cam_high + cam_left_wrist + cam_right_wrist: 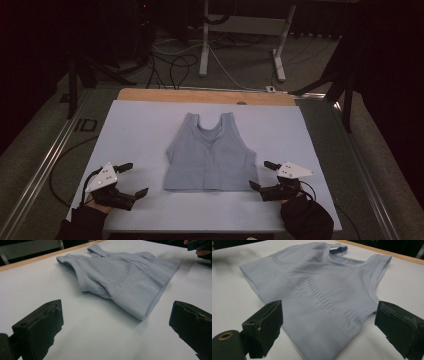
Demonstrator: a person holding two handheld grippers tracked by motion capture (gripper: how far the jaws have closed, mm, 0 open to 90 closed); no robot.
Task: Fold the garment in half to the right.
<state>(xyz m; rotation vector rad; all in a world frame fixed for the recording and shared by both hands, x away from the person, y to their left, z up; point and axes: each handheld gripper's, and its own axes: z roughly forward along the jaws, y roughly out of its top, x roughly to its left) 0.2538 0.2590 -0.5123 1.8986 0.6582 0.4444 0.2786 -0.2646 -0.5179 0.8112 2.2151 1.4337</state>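
A pale blue ribbed crop top [210, 154] lies flat in the middle of the white sheet, straps toward the far edge. My left gripper [135, 179] rests near the front left of the sheet, apart from the top's lower left corner, jaws wide and empty. In the left gripper view the top [125, 280] lies ahead, its hem corner between the black jaws' line of sight, a gap of bare sheet in front. My right gripper [259, 175] sits at the top's lower right corner, open. In the right gripper view the hem [319, 322] lies between the spread jaws, not pinched.
The white sheet [140, 125] covers a wooden table whose far edge [200, 95] shows. Beyond it stand white table legs [204, 45] and loose cables on the floor. A metal rail [45, 160] runs along the left side. The other hand [200, 247] appears at the left gripper view's top right.
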